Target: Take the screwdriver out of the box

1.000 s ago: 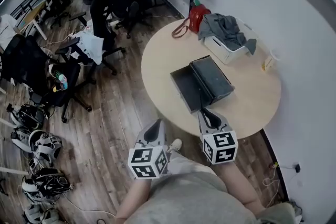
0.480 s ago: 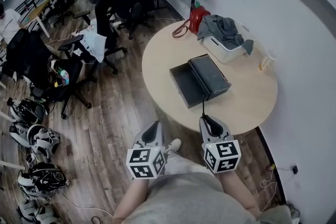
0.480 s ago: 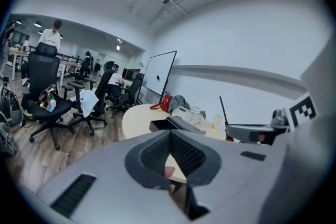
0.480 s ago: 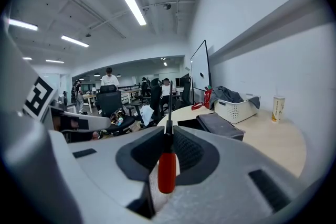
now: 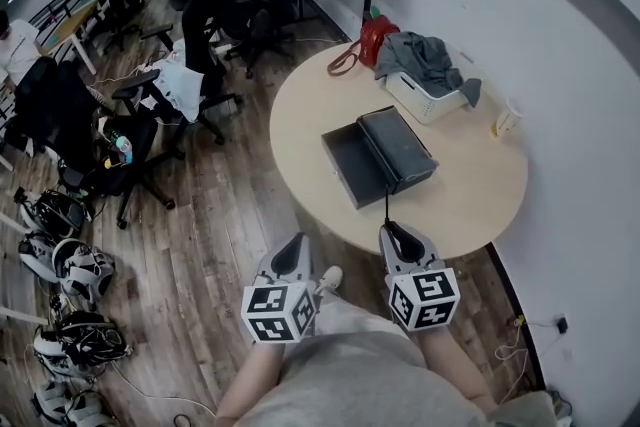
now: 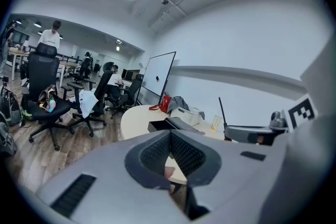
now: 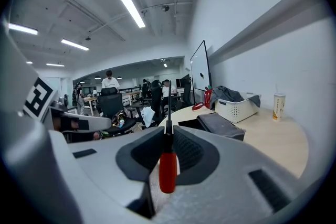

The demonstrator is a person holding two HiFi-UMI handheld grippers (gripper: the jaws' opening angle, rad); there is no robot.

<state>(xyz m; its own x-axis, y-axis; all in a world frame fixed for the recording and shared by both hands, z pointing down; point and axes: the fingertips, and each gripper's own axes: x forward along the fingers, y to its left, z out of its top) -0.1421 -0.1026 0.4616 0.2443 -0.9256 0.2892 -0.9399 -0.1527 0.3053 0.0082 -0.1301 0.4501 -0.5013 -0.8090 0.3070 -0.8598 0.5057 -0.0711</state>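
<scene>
Looking at head view: right claw [image 5: 393, 231] sits at the near edge of the round worktop [image 5: 470, 195], with the thin screwdriver [image 5: 387, 205] shaft poking out of it toward the open black box [image 5: 400, 150]. Box lies mid-worktop with its lid flipped open, and the screwdriver is clear of it. Left claw [image 5: 293, 247] is off the worktop, over the wood floor [image 5: 230, 215]. White basket [image 5: 425, 105] with grey cloth [image 5: 425, 55] sits at the far side.

Left gripper view: I see both pads [image 6: 186, 153] pressed together, nothing between them.

Right gripper view: claw is clenched on the screwdriver. Red handle is toward the camera, black shaft runs out between the pads, pointing toward the box on the worktop.
</scene>
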